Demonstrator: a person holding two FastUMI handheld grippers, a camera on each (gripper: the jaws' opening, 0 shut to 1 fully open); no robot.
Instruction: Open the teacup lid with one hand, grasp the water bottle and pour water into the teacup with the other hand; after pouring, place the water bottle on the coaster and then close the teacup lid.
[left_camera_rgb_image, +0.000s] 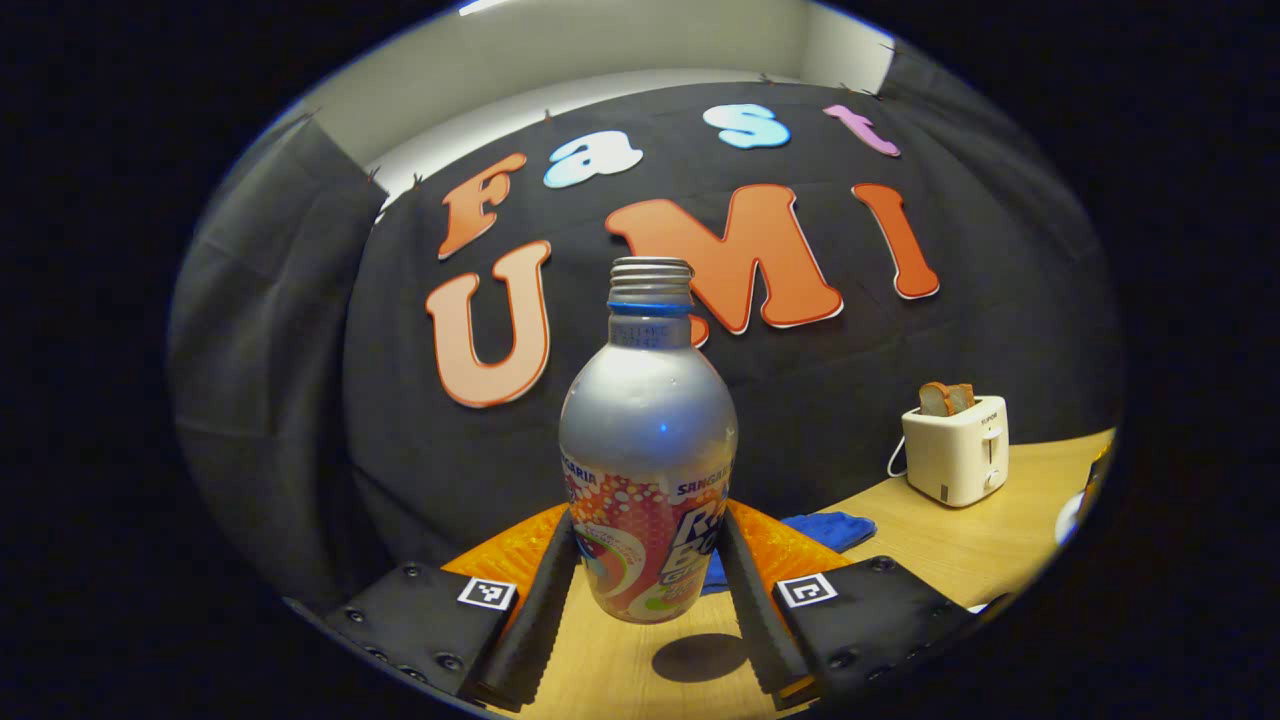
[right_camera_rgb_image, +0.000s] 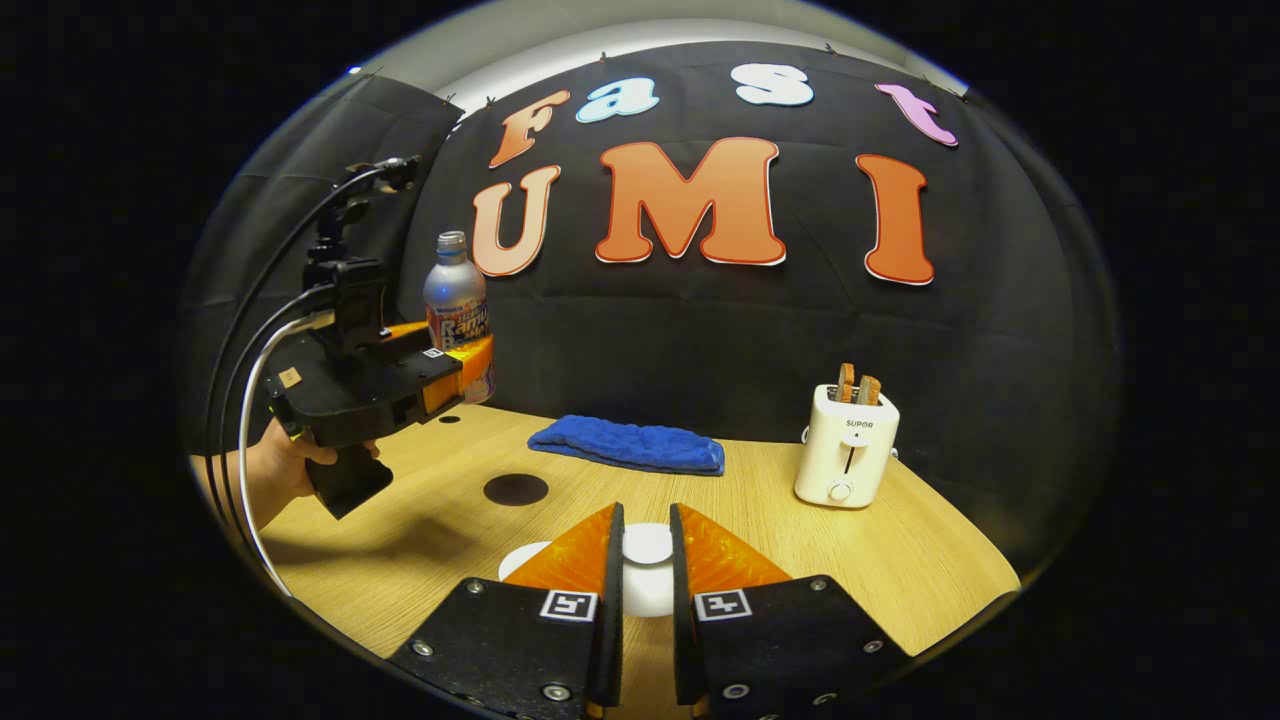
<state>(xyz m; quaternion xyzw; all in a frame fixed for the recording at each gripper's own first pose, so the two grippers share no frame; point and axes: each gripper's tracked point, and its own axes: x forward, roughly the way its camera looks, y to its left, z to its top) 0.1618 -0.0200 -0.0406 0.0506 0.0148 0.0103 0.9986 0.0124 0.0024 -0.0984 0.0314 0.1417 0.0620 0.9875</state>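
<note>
- While the water bottle (left_camera_rgb_image: 648, 470) hangs clear of the wooden worktop (right_camera_rgb_image: 800, 560), its shadow lying beneath it, the pour looks not yet begun: the bottle is upright, capless, threaded neck bare.
- Worktop: pale wood grain, smooth, curved edge. On it a folded blue cloth (right_camera_rgb_image: 630, 444), soft and nubbly, and a cream toaster (right_camera_rgb_image: 847, 446), boxy, with bread slices poking up.
- Left hand-held gripper (left_camera_rgb_image: 648, 585): both fingers pressed against the bottle's lower printed band, clamped on it. Bottle body is matt silver metal, rounded shoulders, bright speckled label. In the right gripper view it is held up near the back wall, well apart from the cup.
- Right hand-held gripper (right_camera_rgb_image: 646, 590): fingers close-set around the white knob of the teacup lid (right_camera_rgb_image: 648, 545); seemingly pinching it, though contact is hard to confirm. Whether the lid is lifted, I cannot tell.
- Coaster (right_camera_rgb_image: 515, 489): small dark flat disc, bare, between bottle and cup.
- Left to do, by my reckoning: pour, set bottle on coaster, close lid.
</note>
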